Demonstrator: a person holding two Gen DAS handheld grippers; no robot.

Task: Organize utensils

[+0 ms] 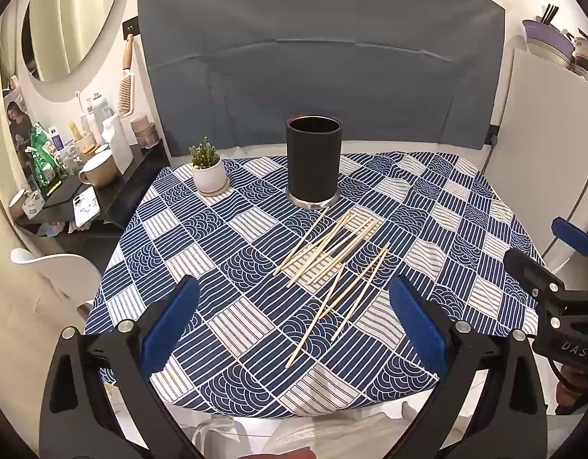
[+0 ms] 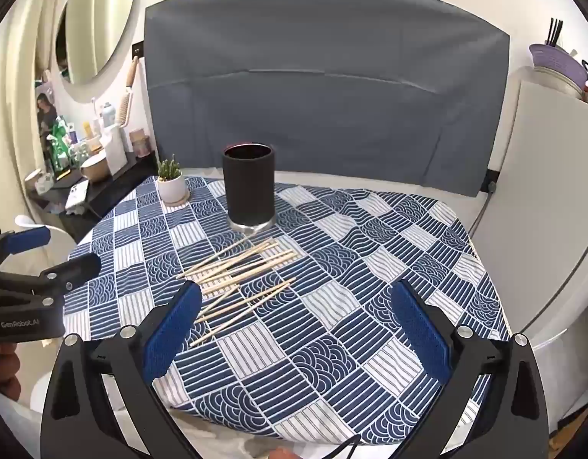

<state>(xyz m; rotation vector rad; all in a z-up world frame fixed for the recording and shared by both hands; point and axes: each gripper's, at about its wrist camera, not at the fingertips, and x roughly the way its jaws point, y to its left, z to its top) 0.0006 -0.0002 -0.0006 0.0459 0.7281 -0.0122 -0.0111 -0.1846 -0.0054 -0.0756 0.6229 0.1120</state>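
Two grippers: I hold one in each hand, above the near edge of the table.
Left gripper (image 1: 294,325): its two blue pads stand wide apart and hold nothing.
Right gripper (image 2: 296,325): its blue pads also stand wide apart and hold nothing.
Sticks: many thin pale wooden chopsticks (image 1: 332,252) lie loose in a messy pile on the cloth, some crossing each other.
Where the sticks are: they lie in front of the cup, between it and my grippers, and one tip comes close to the cup's base.
Cup: a tall round black holder with a shiny silver base (image 1: 313,160) stands upright near the back of the table; I see nothing sticking out of it.
Cloth: a blue and white patterned tablecloth (image 1: 202,229) covers the table.
Plant: a small green cactus in a white pot (image 1: 209,172) sits left of the cup, apart from it.
Behind: a grey sheet (image 1: 317,57) hangs on the wall.
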